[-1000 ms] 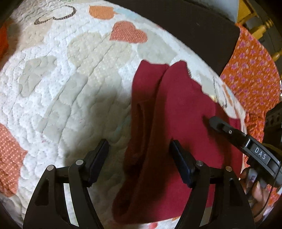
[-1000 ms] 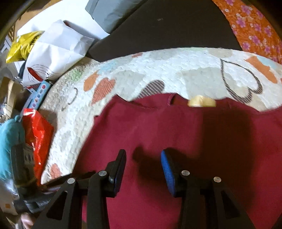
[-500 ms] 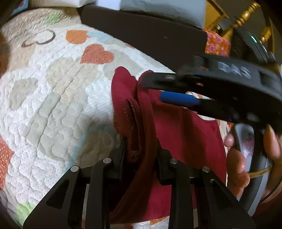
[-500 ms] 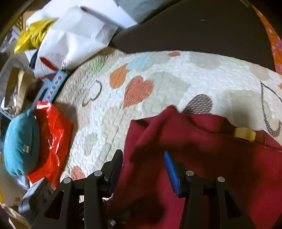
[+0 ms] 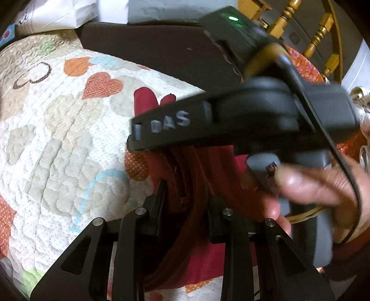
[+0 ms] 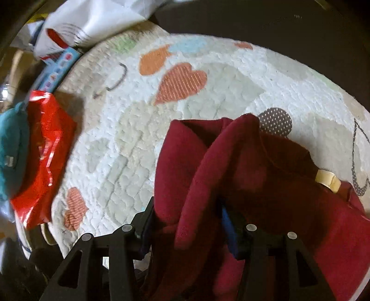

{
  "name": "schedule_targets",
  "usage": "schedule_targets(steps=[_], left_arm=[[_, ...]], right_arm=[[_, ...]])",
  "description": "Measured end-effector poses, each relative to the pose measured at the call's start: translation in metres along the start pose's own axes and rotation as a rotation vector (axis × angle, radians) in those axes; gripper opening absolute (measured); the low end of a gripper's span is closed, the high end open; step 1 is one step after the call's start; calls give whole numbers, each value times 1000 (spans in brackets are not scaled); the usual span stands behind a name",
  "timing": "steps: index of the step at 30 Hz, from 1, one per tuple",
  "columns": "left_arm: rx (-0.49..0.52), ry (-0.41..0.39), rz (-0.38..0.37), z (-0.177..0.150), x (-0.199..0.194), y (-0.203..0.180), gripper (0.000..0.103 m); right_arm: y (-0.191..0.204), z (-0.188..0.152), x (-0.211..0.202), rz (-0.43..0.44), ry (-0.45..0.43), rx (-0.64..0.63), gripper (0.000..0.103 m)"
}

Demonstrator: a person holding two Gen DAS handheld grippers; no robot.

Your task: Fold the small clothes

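A dark red small garment (image 6: 266,166) lies bunched on a white quilt with hearts (image 6: 129,129). It has a cream neck label (image 6: 327,181). My right gripper (image 6: 187,213) is shut on a raised fold of the garment. In the left wrist view my left gripper (image 5: 185,196) is shut on a thick edge fold of the same garment (image 5: 182,176). The other gripper's black body marked DAS (image 5: 231,120), held in a hand (image 5: 323,183), crosses just above and hides most of the cloth.
A red foil bag (image 6: 44,157) and a teal soft thing (image 6: 11,150) sit at the quilt's left edge. White bags (image 6: 87,20) and a dark cushion (image 6: 277,20) lie beyond. A wooden chair (image 5: 307,30) and orange floral cloth (image 5: 305,67) stand at the right.
Both grippers went from open over the flat garment to shut on folds of it. The right gripper has swung across in front of the left, drawing the cloth up and leftward.
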State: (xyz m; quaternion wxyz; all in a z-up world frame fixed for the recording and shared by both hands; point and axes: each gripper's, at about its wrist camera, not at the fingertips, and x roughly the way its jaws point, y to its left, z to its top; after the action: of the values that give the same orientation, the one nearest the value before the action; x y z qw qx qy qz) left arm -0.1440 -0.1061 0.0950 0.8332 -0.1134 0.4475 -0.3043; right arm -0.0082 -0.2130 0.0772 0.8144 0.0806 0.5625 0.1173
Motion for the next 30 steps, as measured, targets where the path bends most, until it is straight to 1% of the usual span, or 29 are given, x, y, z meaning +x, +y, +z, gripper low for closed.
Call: schedule_targets(steps=[1,3,4,6,8,9,10,12,13,14,16,17,19,20,21,22,24,27,29,30], left_arm=[[-1,3,-21,1,-1,-2,26],[6,0,-73,5,-6,-10,26],[15,-4,-95,6,-11,-13,26],[56,-2,-165,10,-19,-30,27],[111,1,-261,12,-29,-50,33],[136,1,-340,12,-35,-61,33],[163,6,-398,13,-40,-70,36],[234,8,-465,12,-48,-85,55],[276,-6,-477,11,-52,-93,56],[312,-23,-469,9,-54,-98,56],[344,-16,-432,11,-43,-101,56],[338,6,-410,11,-34,-100,56],[299,52,-381,15,-16,-97,56],[285,72,-364,13,-9,-98,56],[272,94,-336,14,2,-97,56],[272,104,-326,7,1,-97,56],[288,127,-309,2,14,-104,56],[331,157,-321,-13,16,-111,56],[364,174,-326,-20,19,-119,56],[388,181,-322,-25,21,-124,56]], right_arm=[[-4,-4,-9,2,-34,1,30],[-14,-13,-31,30,-106,13,24],[-20,-20,-45,43,-145,19,23],[-30,-30,-70,60,-200,37,21],[-44,-44,-97,51,-251,52,20],[-55,-52,-112,33,-275,67,20],[-64,-58,-121,25,-290,82,19],[-96,-74,-138,6,-308,147,19],[-111,-83,-141,-8,-309,180,19],[-120,-87,-142,-22,-305,195,19],[-147,-103,-137,-72,-283,236,19],[-157,-109,-133,-89,-272,257,19],[-172,-118,-118,-168,-243,280,19],[-178,-120,-111,-194,-227,287,19],[-184,-124,-108,-200,-212,303,19],[-186,-127,-106,-191,-216,314,19],[-181,-129,-114,-186,-233,304,19],[-168,-133,-136,-212,-285,264,18],[-159,-134,-147,-246,-319,234,18],[-158,-132,-146,-275,-310,223,18]])
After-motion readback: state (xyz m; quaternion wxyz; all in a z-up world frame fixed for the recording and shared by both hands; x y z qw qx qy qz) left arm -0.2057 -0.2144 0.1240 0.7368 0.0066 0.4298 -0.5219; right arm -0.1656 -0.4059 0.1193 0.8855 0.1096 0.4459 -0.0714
